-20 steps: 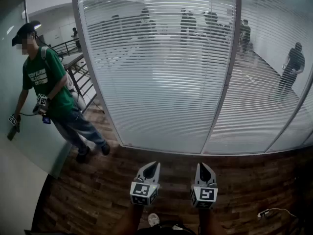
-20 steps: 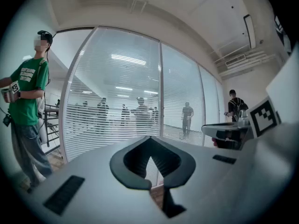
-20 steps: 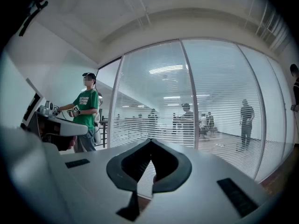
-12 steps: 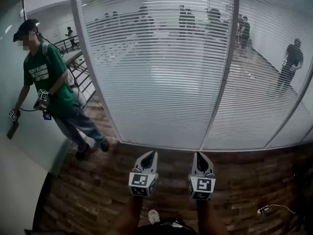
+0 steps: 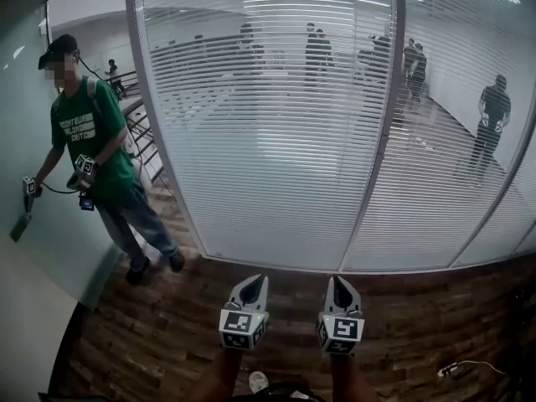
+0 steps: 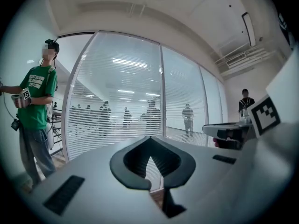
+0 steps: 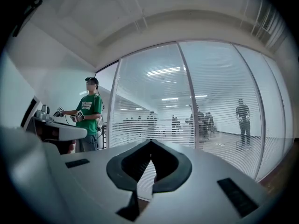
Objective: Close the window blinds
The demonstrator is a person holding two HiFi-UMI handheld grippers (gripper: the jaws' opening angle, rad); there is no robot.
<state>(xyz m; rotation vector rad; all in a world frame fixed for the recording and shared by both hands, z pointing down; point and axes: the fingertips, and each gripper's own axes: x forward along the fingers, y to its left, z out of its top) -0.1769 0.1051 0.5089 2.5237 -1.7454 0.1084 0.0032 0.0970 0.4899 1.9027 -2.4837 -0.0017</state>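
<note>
Facing the window blinds (image 5: 268, 141), two claws are closed: left claw (image 5: 254, 284), right claw (image 5: 340, 284).

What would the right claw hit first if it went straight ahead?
Right claw: probably the glass pane carrying the blinds, left of the mullion; nothing shows in between, depth unclear.

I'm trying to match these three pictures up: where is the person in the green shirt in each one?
Head view: person far left, beside the blinds.
Left gripper view: person at the left edge.
Right gripper view: person left of centre.
Shared landmark: the window post just right of that person.
</note>
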